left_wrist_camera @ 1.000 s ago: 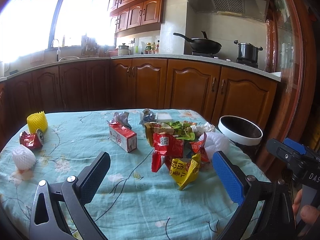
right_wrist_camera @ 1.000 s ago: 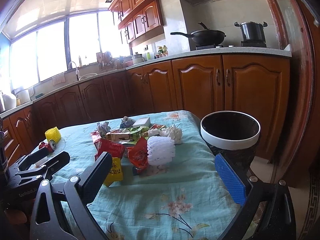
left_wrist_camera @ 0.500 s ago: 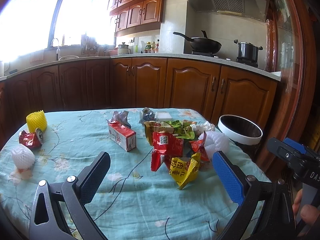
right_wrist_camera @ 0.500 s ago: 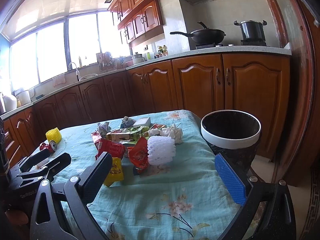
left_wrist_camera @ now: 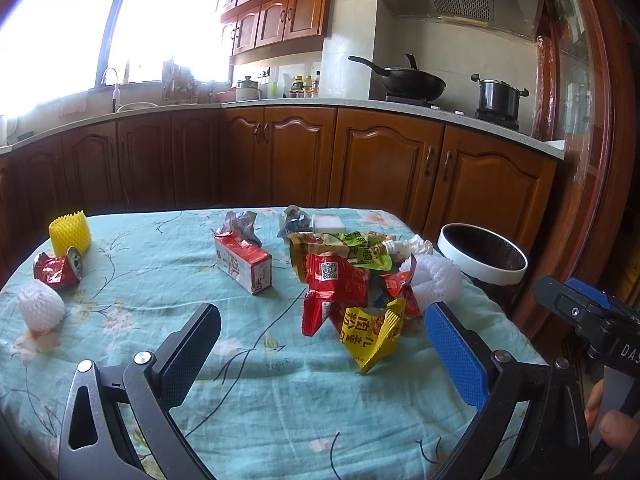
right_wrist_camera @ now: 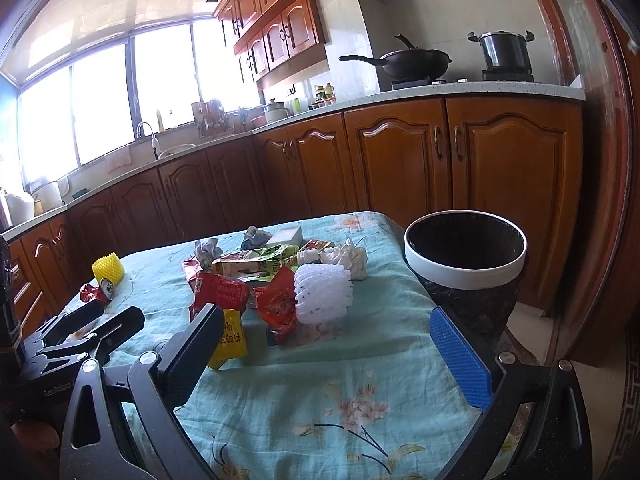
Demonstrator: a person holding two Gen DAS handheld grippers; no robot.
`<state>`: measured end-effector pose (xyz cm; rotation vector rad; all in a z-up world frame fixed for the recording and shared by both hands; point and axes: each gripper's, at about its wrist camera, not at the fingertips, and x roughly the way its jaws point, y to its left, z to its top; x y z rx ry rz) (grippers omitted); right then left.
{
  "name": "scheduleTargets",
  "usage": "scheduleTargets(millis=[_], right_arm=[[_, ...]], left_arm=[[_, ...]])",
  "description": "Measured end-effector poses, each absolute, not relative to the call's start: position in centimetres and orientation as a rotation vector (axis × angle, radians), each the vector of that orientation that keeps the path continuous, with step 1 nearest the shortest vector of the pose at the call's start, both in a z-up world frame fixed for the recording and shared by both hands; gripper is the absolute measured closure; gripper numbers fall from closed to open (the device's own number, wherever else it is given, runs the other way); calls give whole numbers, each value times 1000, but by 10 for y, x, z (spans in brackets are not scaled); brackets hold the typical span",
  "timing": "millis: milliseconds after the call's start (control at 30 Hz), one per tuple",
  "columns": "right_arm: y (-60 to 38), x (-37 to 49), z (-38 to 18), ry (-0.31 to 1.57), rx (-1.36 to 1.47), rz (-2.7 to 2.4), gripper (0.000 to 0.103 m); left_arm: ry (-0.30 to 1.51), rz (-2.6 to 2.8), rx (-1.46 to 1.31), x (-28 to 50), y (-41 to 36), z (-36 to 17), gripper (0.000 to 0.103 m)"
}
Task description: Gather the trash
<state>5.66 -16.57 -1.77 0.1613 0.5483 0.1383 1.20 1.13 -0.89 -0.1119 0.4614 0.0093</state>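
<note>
Glossy foil wrappers (left_wrist_camera: 335, 280) lie on a matt, wrinkled cloth (left_wrist_camera: 260, 380); the cabinets (left_wrist_camera: 384, 168) are polished wood.

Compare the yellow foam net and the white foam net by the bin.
The yellow net is small, at the table's far left corner beside a crushed can; the white net looks larger, against the wrapper pile near the bin. Both stand upright, untouched.

The right claw's body (left_wrist_camera: 624, 346) bears white letters "DAS", cut off at the picture's edge. The left claw's body (right_wrist_camera: 52, 390) reads "GenRobot". A red snack wrapper (left_wrist_camera: 334, 280) carries a QR code. The yellow wrapper (left_wrist_camera: 372, 330) shows red Chinese characters.
</note>
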Motion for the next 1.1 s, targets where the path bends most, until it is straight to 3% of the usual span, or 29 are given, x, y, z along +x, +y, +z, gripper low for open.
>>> scheduleTargets(millis=[600, 700, 1100], right_arm=[[-176, 82, -31, 614, 209, 182, 1], [-175, 93, -36, 643, 210, 198, 5], [-166, 149, -74, 799, 246, 286, 21]], left_arm=[[551, -40, -122, 36, 9, -17, 1], [575, -44, -114, 45, 8, -19, 2], [693, -89, -129, 83, 7, -34, 26]])
